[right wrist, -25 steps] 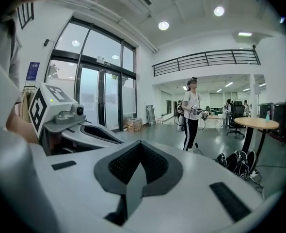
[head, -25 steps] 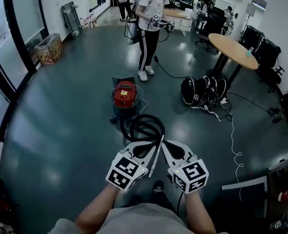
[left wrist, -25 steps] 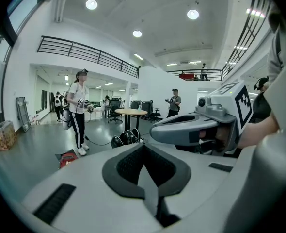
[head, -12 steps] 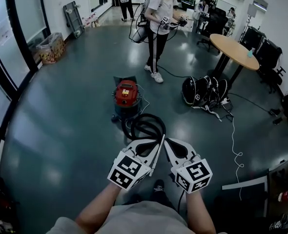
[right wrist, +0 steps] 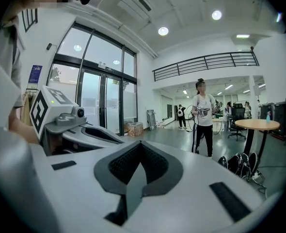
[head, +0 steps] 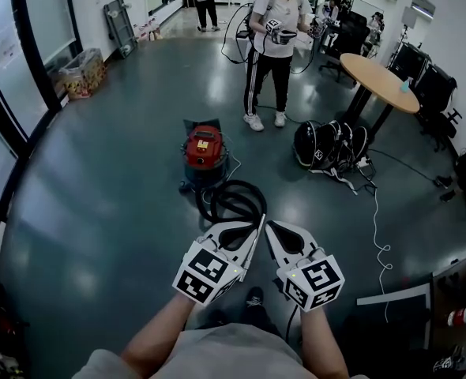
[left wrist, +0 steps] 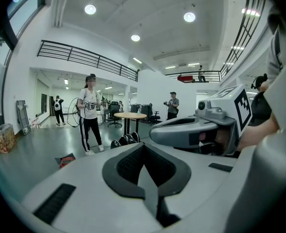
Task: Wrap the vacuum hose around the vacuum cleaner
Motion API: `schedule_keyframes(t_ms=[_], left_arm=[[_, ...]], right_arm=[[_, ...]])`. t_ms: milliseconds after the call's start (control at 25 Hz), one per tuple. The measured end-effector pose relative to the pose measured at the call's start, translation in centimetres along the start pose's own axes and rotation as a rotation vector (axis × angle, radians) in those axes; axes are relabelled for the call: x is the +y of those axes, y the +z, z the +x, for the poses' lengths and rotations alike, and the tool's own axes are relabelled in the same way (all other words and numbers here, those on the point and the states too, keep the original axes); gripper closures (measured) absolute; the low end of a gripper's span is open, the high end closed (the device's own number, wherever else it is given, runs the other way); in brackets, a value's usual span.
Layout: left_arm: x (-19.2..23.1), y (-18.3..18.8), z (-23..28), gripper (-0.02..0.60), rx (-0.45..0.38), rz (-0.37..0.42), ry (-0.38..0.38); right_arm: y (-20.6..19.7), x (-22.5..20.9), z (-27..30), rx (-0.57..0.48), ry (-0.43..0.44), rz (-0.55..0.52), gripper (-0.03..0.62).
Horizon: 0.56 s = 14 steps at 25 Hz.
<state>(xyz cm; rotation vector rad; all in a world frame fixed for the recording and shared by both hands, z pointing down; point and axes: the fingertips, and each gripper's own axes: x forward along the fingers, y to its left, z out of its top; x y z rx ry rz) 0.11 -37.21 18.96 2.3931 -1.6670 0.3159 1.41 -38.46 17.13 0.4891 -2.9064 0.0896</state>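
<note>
**Facing the coil: both claws pressed together and empty, hose on the floor ahead**

The left claw (head: 247,229) and right claw (head: 272,229) are held side by side, low in the head view, and both point away from the person toward the middle of the floor (head: 107,212). Each gripper view shows its jaws closed tight with nothing between them.

The hose (head: 231,200) lies in a loose black coil on the floor just beyond the claw tips. The red vacuum (head: 204,150) stands upright past it, touching or nearly touching the coil's far side. Claws, coil and vacuum therefore sit roughly on one line running away from the person.

A pale wand (head: 254,247) runs along that same line. Its far end meets the coil, and its near end passes beneath the gap between the claws, apparently resting on the floor.

The coil sits slightly to the left of that gap, so the left claw looks a little nearer to it. Both claws would have to open and drop before either could take hold.
</note>
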Motion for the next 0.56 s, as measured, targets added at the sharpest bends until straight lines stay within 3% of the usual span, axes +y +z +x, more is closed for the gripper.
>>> schedule_keyframes(t_ms=[560], left_arm=[[-0.91, 0.23, -0.72, 0.575, -0.011, 0.012, 0.002]], right_arm=[[0.31, 0.46, -1.11, 0.0, -0.003, -0.032, 0.591]])
